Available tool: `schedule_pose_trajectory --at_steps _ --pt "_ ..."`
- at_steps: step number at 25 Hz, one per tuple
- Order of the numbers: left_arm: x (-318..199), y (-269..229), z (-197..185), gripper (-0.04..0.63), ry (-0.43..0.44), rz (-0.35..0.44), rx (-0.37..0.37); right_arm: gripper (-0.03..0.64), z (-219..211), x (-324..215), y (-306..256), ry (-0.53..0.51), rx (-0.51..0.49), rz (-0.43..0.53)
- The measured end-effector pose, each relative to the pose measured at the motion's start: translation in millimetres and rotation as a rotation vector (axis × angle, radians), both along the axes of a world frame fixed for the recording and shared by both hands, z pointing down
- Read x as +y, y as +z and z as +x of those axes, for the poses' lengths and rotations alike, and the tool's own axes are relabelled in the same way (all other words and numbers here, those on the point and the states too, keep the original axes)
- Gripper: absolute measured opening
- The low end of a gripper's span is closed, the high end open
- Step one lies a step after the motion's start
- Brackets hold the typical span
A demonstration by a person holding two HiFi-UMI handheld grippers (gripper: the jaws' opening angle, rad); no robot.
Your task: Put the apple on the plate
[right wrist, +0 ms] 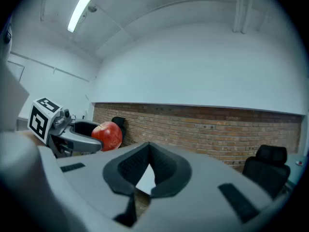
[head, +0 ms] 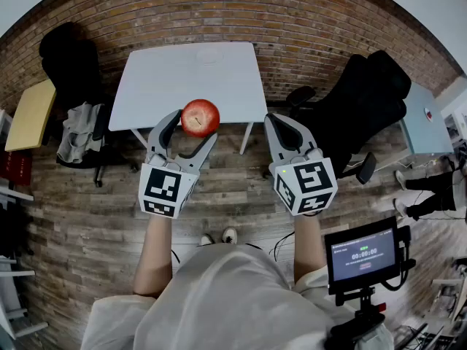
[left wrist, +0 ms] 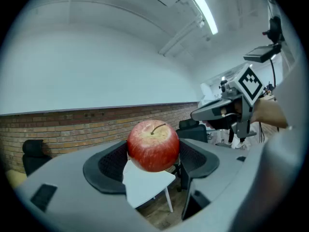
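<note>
L claw (head: 195, 126) is clamped on the apple (head: 200, 117): red fruit sits btwn the two black pads, stem up, pads pressing on both sides. The L gripper view shows the same, w/ the apple (left wrist: 153, 145) wedged near the tips and jaws spread wide round it. Claw held about level, in the air.

R claw (head: 286, 122) sits just to the right of the L one, roughly parallel, apart from it and w/ nothing in it. In its own view the R claw (right wrist: 147, 151) has its pads meeting at the tips, only a small gap behind them. The same view shows the L claw (right wrist: 77, 137) off to its left w/ the apple (right wrist: 107, 135) in the jaws. From the L claw's camera, the R claw (left wrist: 212, 111) shows to the right, slightly higher in frame.

White table (head: 190, 71) stands past the tips of both claws and lower down. Apple overlaps its near edge in the head view, and a corner of the table (left wrist: 145, 187) shows under the fruit in the L gripper view. A faint round outline (head: 210, 53) on the tabletop is too pale to ID.

Black office chair (head: 372, 93) is off to the right of the R claw. Small screen (head: 363, 252) is behind the R claw and to the right. Brick wall (head: 314, 20) is beyond the table, w/ wood floor (head: 87, 217) below.
</note>
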State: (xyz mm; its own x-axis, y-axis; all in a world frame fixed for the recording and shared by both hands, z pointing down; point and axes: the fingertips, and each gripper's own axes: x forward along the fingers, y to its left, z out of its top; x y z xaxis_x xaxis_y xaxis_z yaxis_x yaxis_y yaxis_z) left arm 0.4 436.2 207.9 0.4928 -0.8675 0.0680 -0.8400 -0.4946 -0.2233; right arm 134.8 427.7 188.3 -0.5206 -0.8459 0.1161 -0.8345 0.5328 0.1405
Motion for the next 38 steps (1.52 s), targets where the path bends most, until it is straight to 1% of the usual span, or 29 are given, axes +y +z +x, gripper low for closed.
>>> schedule_pose_trajectory --at_steps 7,12,18,24,32,38 --pt "4.4 6.9 0.8 0.344 -0.018 -0.004 0.007 0.002 5.3 4.0 2.6 -0.026 -0.08 -0.016" --pt "9.7 13.2 4.2 0.344 -0.041 -0.003 0.017 0.002 10.6 6.1 9.0 -0.046 -0.083 -0.018" --pt "-27.2 14.1 21.1 0.344 -0.063 -0.029 0.02 0.003 27.1 -34.0 9.4 -0.069 -0.09 -0.045" --pt "-44.6 13.4 27.1 0.344 -0.069 -0.028 0.021 0.003 32.2 -51.1 13.2 -0.08 -0.092 -0.056" --pt "-71.0 21.8 30.5 0.344 -0.063 -0.034 0.029 0.003 33.2 -75.0 23.6 -0.089 -0.084 -0.067" --pt "-105.5 24.5 24.5 0.344 -0.051 -0.025 0.047 0.003 23.9 -106.5 32.3 -0.101 -0.07 -0.075"
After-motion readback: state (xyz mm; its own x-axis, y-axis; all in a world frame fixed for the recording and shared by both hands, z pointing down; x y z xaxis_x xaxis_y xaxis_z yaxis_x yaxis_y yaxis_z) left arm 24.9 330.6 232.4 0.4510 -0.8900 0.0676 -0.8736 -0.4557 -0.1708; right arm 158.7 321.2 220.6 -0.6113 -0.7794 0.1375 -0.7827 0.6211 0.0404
